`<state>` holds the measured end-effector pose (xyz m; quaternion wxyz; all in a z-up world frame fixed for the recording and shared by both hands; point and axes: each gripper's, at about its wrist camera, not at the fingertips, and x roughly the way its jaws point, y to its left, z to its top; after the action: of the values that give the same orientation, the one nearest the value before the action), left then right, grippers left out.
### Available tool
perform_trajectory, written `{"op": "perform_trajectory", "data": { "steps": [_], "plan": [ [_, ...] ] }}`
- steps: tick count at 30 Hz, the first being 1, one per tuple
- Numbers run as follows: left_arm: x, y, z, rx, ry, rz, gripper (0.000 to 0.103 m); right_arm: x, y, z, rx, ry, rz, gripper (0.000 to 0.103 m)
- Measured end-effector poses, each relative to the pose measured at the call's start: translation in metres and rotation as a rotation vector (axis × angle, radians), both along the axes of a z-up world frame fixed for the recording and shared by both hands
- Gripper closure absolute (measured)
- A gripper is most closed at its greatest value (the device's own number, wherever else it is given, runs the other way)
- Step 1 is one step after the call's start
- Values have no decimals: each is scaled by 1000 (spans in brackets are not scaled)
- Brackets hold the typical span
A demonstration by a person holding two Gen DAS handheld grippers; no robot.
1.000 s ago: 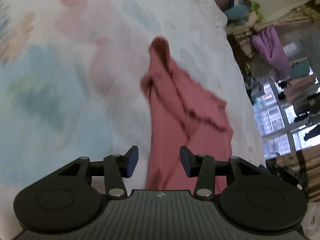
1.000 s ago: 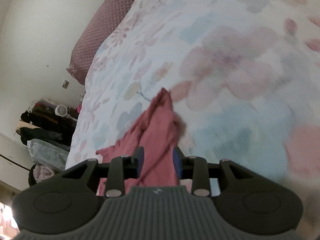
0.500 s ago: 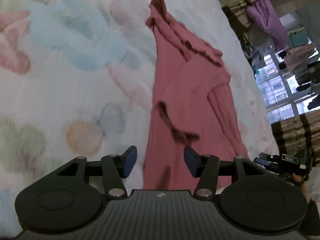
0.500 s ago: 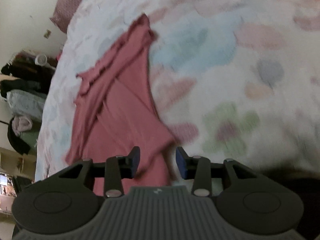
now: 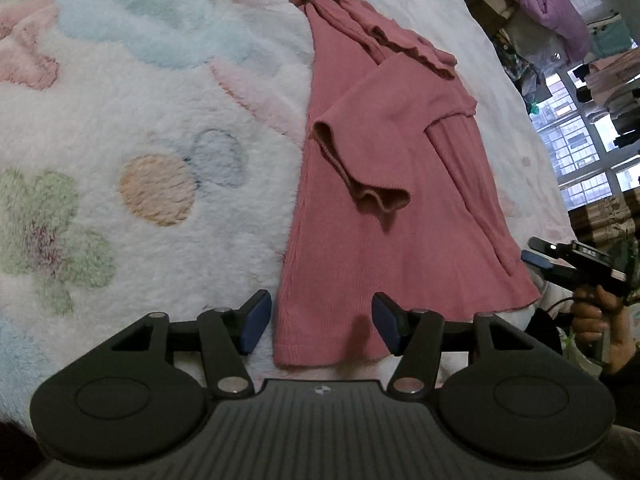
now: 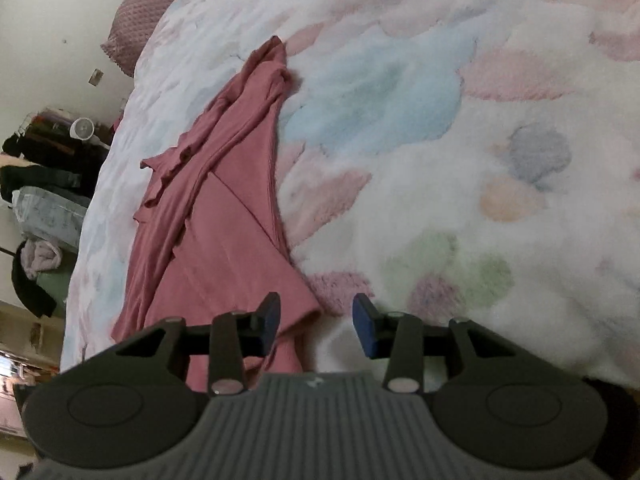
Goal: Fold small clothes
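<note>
A small pink ribbed garment lies stretched out on the fluffy floral blanket, with one sleeve folded over its middle. My left gripper is open and empty, hovering over the garment's near hem. The garment also shows in the right wrist view. My right gripper is open and empty, above the garment's lower corner and the blanket. The right gripper also shows in the left wrist view, at the garment's far right edge.
A mauve pillow lies at the head of the bed. Piles of clothes stand beside the bed on one side. A window and hanging clothes are on the other side.
Both grippers have pulled back from the garment toward its near hem. The right gripper's jaws have opened wider. The garment now lies flat and in full view.
</note>
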<state>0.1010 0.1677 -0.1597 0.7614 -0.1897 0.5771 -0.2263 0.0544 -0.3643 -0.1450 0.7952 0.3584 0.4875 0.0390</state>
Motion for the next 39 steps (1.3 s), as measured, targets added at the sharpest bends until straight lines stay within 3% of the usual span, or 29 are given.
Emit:
{"op": "perform_trajectory", "data": {
  "steps": [2,5,8,10,13,16,19,20,25,30,35,39],
  "plan": [
    [-1,0,-1,4,2,1,36,6,5,-6,8,11,8,67],
    [-2,2,-1,-9,5,10,36,6,22,11,-148,-32,8,67],
    [-1,2,-3,-9,10,12,36,0,57,41,-249,-126,139,67],
    [0,1,-3,-9,9,11,33,-10,102,54,-437,-184,317,67],
    [-1,0,-3,-10,4,1,31,-33,164,47,-708,-243,575,72],
    [-4,1,-3,-15,2,-1,31,-41,190,32,-821,-265,654,77],
    [-6,5,-1,-25,1,0,31,-38,197,22,-913,-258,650,92],
    [-7,6,-1,-29,0,1,31,-37,197,21,-918,-251,652,100],
    [-10,10,-2,-43,2,14,31,-40,193,35,-894,-242,690,102],
    [-11,8,-1,-37,1,12,31,-45,191,63,-775,-270,660,102],
    [-10,6,0,-32,2,5,31,-38,199,37,-744,-211,676,102],
    [-10,6,0,-34,4,4,30,-40,205,40,-716,-246,655,102]
  ]
}}
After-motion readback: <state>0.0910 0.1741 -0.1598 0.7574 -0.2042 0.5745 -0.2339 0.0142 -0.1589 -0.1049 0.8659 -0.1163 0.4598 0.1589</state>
